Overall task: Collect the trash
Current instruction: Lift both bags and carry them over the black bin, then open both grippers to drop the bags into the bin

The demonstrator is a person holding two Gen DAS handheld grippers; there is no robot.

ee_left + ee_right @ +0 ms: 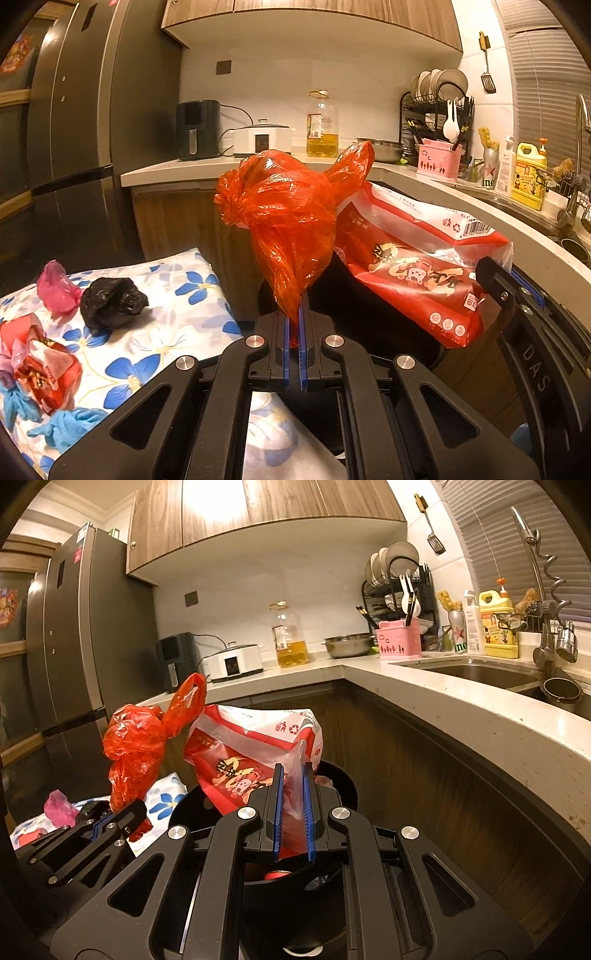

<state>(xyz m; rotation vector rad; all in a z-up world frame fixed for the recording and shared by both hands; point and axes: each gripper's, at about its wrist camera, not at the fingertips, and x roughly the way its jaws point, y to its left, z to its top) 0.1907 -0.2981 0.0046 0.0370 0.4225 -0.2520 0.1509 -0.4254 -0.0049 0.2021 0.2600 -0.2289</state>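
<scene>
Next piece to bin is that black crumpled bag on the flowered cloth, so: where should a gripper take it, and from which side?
Grip the black crumpled bag across its raised, bunched top, coming down from above. It sits as a loose lump on the flowered cloth, so the folds pinch easily. The pink wad lies close on its left, so close the fingers front to back.

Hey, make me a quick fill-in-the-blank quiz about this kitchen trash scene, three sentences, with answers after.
1. The left hand-held gripper is shut on an orange plastic ____.
2. The red snack package is held above the black ____.
3. The crumpled black bag lies on a cloth printed with blue ____.

Missing words: bag; bin; flowers
</scene>
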